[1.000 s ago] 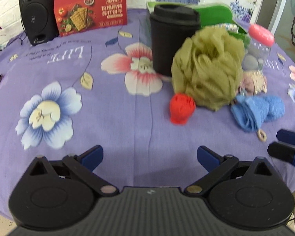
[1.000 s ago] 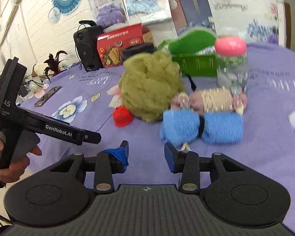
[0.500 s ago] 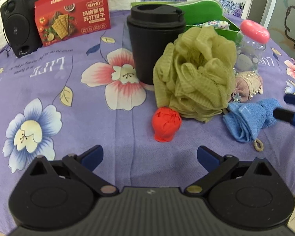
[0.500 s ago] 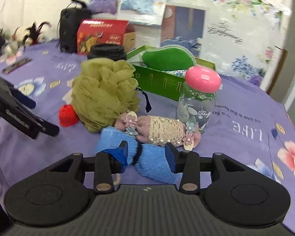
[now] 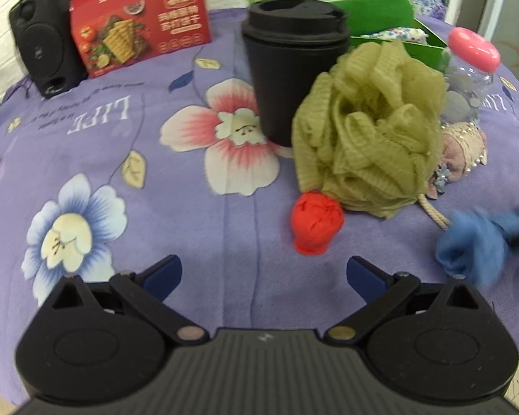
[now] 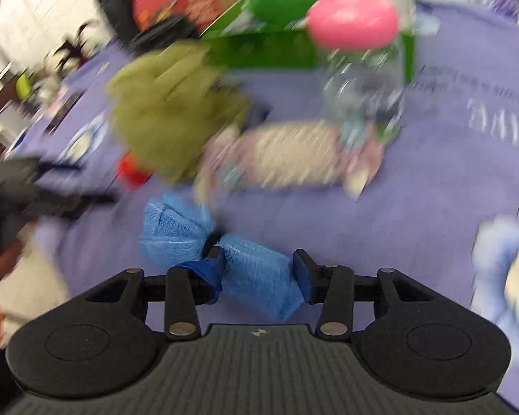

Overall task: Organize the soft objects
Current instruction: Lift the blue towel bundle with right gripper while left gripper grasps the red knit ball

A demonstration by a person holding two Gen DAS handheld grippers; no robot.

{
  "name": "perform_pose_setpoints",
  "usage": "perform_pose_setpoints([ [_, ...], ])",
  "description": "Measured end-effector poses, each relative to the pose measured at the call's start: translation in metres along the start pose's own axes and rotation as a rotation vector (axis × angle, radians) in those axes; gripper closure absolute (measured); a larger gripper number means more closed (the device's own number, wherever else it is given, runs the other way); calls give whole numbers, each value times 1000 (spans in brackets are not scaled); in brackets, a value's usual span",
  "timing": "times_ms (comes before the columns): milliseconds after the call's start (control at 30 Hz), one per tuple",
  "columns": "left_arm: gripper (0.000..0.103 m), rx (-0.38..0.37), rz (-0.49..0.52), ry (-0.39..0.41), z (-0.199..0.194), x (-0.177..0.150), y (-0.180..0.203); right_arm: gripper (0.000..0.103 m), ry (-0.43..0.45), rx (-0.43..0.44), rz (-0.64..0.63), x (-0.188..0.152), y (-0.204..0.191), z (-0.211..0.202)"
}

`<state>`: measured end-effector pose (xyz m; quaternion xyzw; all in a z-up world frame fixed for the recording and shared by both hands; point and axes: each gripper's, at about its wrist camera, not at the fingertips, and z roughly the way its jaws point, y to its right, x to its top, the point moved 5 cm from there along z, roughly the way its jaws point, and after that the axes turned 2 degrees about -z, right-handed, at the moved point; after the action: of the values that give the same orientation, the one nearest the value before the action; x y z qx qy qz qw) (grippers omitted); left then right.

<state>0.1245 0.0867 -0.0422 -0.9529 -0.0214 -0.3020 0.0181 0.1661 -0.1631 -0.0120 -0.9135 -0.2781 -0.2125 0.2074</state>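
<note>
A rolled blue towel tied at its middle lies on the purple flowered cloth. One half of it sits between the fingers of my right gripper, whose pads touch it while the jaws are opening. The left wrist view shows that towel blurred at the right edge. Beyond it are a green bath pouf, a small red soft ball and a pink knitted roll. My left gripper hangs open just short of the red ball, with nothing between its fingers.
A black lidded cup stands behind the pouf, with a pink-lidded clear jar to its right. A green box, a red cracker box and a black speaker line the back. The table's near edge lies under both grippers.
My right gripper swung down over the blue towel and took one half between its fingers. The towel shifted toward the near edge. The left gripper drifted a little.
</note>
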Motion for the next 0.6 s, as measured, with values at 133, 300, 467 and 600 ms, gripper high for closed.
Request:
perform_pose_setpoints([
  [133,3,-9,33,1,4,0,9,75,28,-111,-233,-12,-33,-23],
  [300,3,-11,70,-18,2,-10,13,75,14,-130,-737,-24,-73,-13],
  [467,3,-43,135,-29,2,-8,18,75,-75,-56,-910,-18,-72,13],
  [600,3,-113,126,-55,15,10,21,74,-117,31,-885,-4,-61,27],
])
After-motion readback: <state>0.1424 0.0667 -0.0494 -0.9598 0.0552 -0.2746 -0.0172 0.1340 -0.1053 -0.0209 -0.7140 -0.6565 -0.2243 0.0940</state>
